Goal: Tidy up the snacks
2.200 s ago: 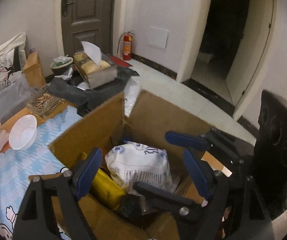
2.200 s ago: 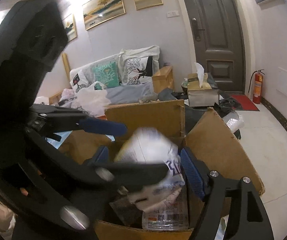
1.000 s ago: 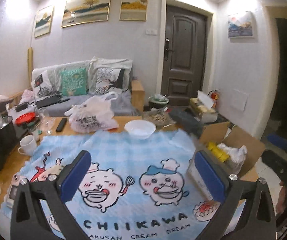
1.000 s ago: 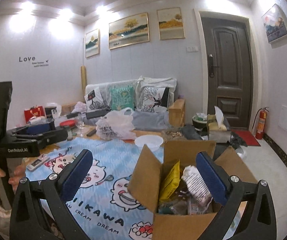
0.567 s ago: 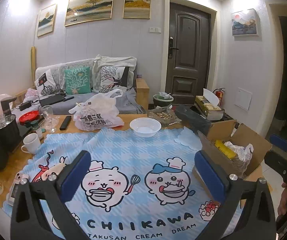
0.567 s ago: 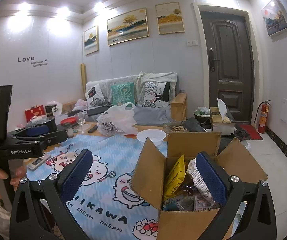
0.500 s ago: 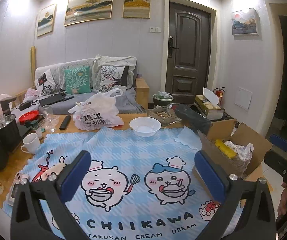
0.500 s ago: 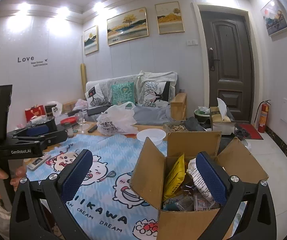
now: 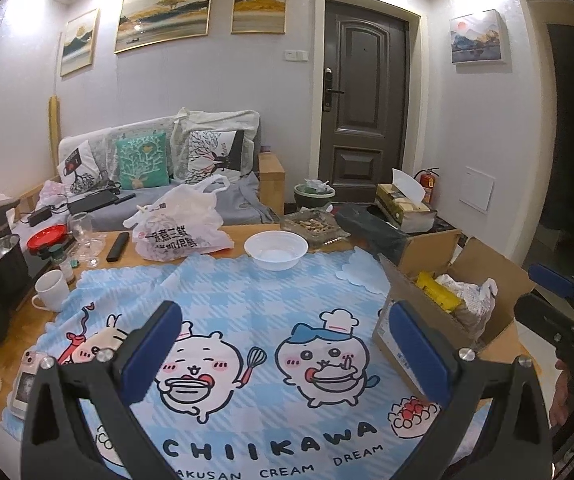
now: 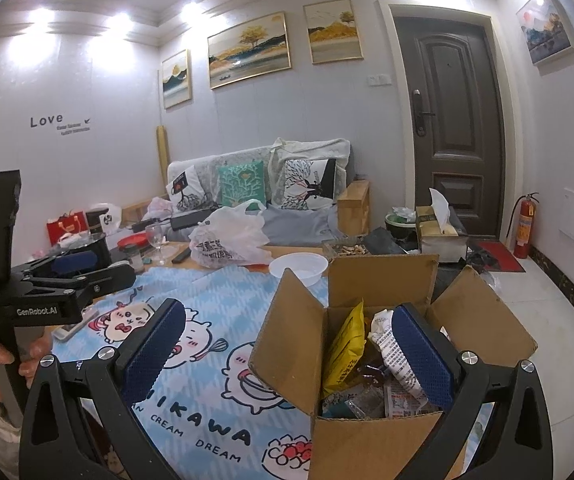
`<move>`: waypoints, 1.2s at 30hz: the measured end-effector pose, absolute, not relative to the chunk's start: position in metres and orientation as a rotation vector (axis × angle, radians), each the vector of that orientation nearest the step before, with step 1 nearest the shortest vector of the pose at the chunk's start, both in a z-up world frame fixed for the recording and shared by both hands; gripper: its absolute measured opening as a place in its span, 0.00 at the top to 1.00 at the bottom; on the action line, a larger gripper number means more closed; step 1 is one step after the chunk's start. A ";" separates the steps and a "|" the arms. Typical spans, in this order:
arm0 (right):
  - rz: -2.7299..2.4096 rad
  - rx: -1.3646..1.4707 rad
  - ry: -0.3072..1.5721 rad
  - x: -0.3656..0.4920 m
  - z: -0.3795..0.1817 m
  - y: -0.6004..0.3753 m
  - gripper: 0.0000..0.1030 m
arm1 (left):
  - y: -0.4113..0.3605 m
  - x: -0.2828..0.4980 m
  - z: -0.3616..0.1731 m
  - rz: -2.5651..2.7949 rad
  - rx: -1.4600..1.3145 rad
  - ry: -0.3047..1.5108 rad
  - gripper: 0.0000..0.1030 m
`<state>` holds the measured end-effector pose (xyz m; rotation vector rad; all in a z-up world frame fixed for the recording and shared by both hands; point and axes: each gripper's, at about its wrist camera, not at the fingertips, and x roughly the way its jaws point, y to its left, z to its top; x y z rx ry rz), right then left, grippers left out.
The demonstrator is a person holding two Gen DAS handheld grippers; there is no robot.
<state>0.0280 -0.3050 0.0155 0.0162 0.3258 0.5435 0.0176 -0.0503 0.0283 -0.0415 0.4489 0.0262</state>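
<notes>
- The light-blue checked tablecloth with cartoon characters and the word CHIIKAWA (image 9: pixel 247 292) covers most of the wooden table (image 9: pixel 27 320).
- An open brown cardboard box (image 10: pixel 367 440) stands on the right end of the cloth with all its flaps raised; in the left wrist view it shows at the table's right edge (image 9: pixel 411 352).
- The left gripper (image 9: pixel 287 346), with black arms and blue pads, hangs over the middle of the cloth, its fingers wide apart and nothing between them.
- The right gripper (image 10: pixel 287 344) hangs near the box front, fingers likewise spread wide and holding nothing.
- A white plastic carrier bag with dark printing (image 9: pixel 181 226) lies at the cloth's far edge.
- A white printed snack bag (image 10: pixel 395 356) stands in the box, on the right.
- A yellow snack packet (image 10: pixel 345 346) stands upright just left of it, inside the box.
- A white round plastic bowl (image 9: pixel 275 250) sits on the cloth's far edge.
- A white mug (image 9: pixel 51 291) stands on the left.
</notes>
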 end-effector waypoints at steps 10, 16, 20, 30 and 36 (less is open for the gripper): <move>0.544 0.021 0.325 0.027 0.014 -0.307 0.00 | -0.055 0.017 0.029 0.005 -0.035 0.449 0.01; 0.538 0.022 0.322 0.025 0.014 -0.306 0.00 | -0.056 0.017 0.029 -0.006 -0.032 0.446 0.01; 0.539 0.023 0.321 0.024 0.013 -0.306 0.00 | -0.056 0.017 0.029 -0.010 -0.032 0.445 0.01; 0.535 0.026 0.321 0.023 0.014 -0.307 0.00 | -0.057 0.017 0.029 -0.010 -0.032 0.444 0.01; 0.534 0.029 0.323 0.022 0.015 -0.308 0.00 | -0.057 0.017 0.029 -0.010 -0.032 0.446 0.01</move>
